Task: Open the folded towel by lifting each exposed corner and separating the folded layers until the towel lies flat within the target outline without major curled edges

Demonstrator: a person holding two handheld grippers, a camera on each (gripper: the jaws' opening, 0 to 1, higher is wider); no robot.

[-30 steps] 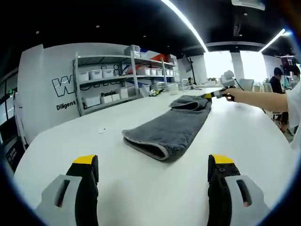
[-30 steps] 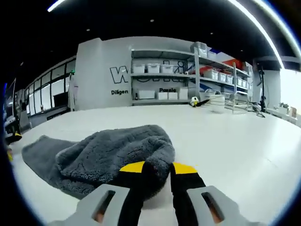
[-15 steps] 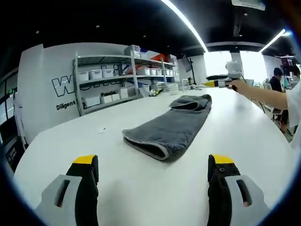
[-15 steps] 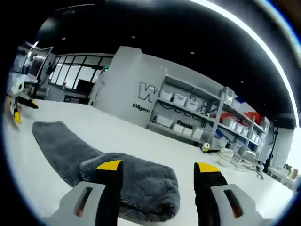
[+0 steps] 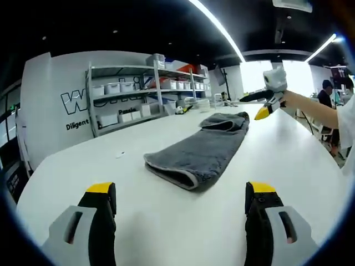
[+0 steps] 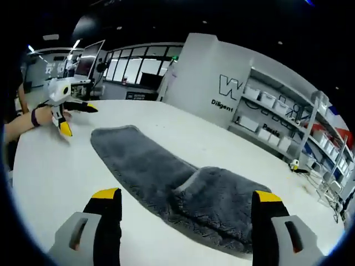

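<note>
The grey towel [image 5: 201, 151] lies mid-table [image 5: 83, 172] as a long folded strip, its far end bunched in a thicker fold. Its long axis runs from my left gripper [image 5: 180, 202] toward my right gripper [image 6: 188, 213]. Both sets of fingers are spread wide, empty.

White table [image 5: 166, 221] | shelving unit [image 5: 138, 91] with bins beyond its far edge | wall lettering [image 6: 233, 88], partly hidden

Grey wall [image 5: 55, 83]: large outlined letter "W", rest hidden by shelving [image 5: 133, 91]. Below it, small dark word "Diligent". Right gripper view, same wall [image 6: 205, 72]: "W" and "Diligent" again. Further wall lettering unreadable.
</note>
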